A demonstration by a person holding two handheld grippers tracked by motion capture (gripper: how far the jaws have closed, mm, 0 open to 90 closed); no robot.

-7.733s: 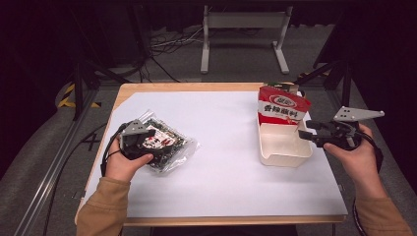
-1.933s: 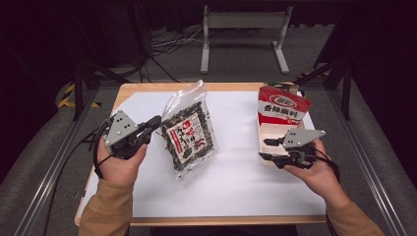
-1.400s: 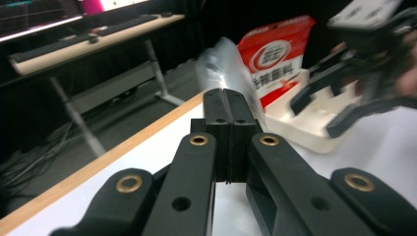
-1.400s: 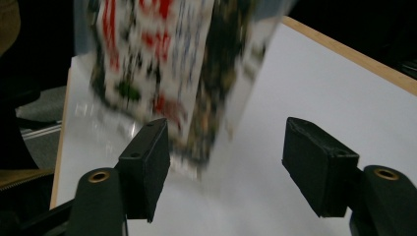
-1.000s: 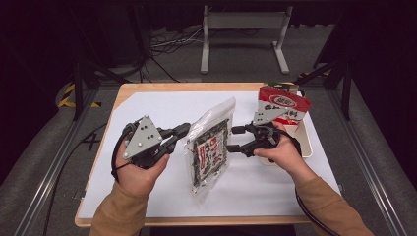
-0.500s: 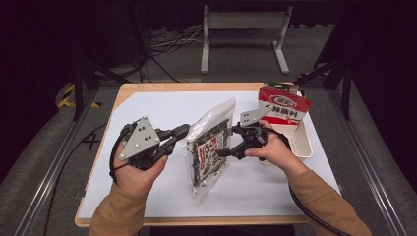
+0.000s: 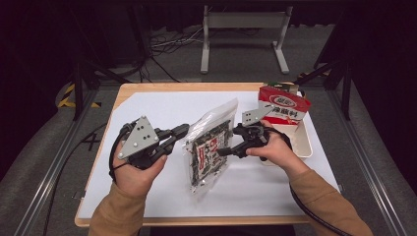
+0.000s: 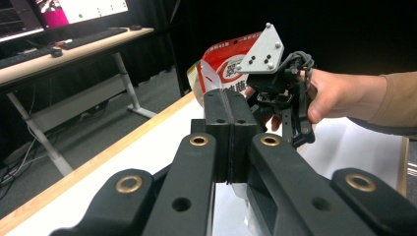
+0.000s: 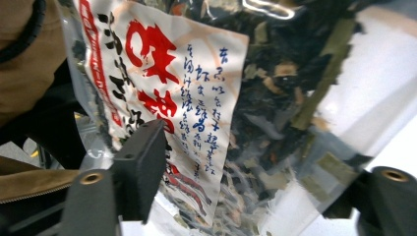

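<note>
The clear bag of dried seaweed (image 7: 210,147) hangs upright in the middle of the high view, its lower edge on or just above the white tabletop (image 7: 147,105), between the two hands. It looks light, its film thin, crinkly and slick, with loose brittle flakes inside that would crush under a hard squeeze; the flat sealed margins along its edges seem the safest places to take hold, rather than the bulging middle. The left hand-held gripper (image 7: 181,132) has its jaws fully together, pinching the bag's left edge near the top. The right hand-held gripper (image 7: 223,150) stands wide around the bag's right side; in the right gripper view the label (image 9: 167,98) lies between the jaws, the left pad (image 9: 142,167) at the film, though a firm press cannot be made out. Its jaws have just been closing, with the bag between them. Since the earliest frame the bag has left its flat spot at the left of the tabletop, and the right hand has come from the red packet (image 7: 282,105) in the white tray (image 7: 306,142) over to it.
</note>
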